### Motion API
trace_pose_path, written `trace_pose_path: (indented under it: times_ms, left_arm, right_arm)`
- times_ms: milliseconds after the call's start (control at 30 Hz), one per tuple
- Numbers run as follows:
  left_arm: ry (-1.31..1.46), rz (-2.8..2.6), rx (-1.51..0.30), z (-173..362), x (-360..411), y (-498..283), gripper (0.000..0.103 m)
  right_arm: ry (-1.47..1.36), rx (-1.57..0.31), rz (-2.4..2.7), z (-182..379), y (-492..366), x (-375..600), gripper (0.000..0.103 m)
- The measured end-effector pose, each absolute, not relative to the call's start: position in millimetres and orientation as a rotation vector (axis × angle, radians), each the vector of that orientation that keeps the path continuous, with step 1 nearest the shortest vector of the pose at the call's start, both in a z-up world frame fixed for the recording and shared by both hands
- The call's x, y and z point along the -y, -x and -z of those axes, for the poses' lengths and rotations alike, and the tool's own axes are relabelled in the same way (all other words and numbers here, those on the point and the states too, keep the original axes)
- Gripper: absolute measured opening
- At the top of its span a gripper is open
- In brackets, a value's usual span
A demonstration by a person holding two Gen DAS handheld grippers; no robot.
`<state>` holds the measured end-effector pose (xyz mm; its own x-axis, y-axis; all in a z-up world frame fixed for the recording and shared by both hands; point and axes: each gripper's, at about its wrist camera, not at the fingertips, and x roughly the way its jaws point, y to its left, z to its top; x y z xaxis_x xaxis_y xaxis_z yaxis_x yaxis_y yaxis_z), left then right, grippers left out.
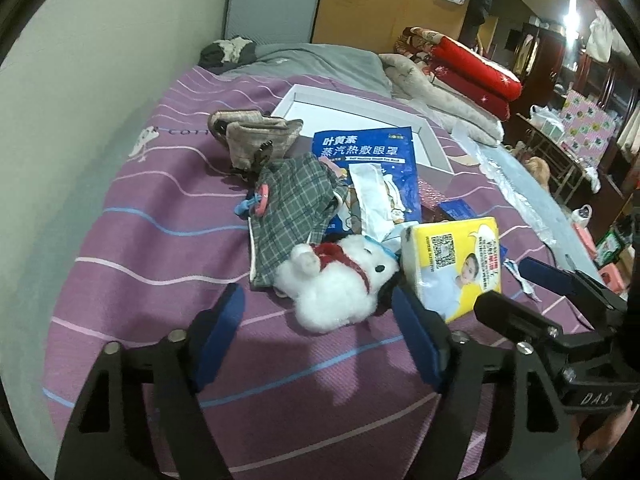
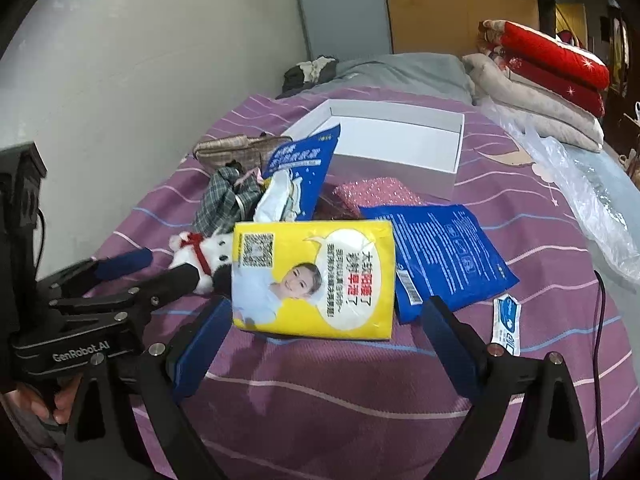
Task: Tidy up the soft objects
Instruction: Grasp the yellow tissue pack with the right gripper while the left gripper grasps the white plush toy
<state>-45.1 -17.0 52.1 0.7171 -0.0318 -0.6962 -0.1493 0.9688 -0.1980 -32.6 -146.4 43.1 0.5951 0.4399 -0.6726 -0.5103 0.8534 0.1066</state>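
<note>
**Soft clutter on a striped bed**

A purple striped bedspread [image 1: 140, 280] holds a shallow white cardboard box [image 2: 400, 148], a glossy yellow tissue pack [image 2: 312, 280] and a fluffy white plush toy [image 1: 336, 284]. Left gripper [image 1: 318, 312] gapes around the toy, seemingly without touching; right gripper [image 2: 328, 320] stands open at the pack.

Both tools are matte black frames with triangular cut-outs and round silver screw heads. The left gripper [image 1: 318, 312] carries flat blue pads [image 1: 224, 336] on its jaws; its body reads "GenRobot.AI" in the right view. The right gripper [image 2: 324, 328] has matching blue pads [image 2: 456, 352], and "DAS" marks its housing.
</note>
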Motion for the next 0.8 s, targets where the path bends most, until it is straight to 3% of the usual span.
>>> trace_pose_path:
  times_ms: [500, 567, 733, 800]
  left_arm:
    - [0.386, 0.003, -0.829, -33, -6, 38, 0.072]
    - [0.422, 0.011, -0.827, -32, -12, 39, 0.060]
    - [0.468, 0.035, -0.813, -33, -17, 42, 0.046]
    - [0.459, 0.046, -0.811, -35, -15, 43, 0.034]
  right_arm:
    - [0.192, -0.846, -0.557, -46, 14, 118, 0.099]
    - [0.190, -0.869, -0.542, -42, 10, 115, 0.099]
    - [0.201, -0.888, -0.493, -38, 6, 108, 0.101]
    - [0.206, -0.892, -0.482, -37, 5, 105, 0.101]
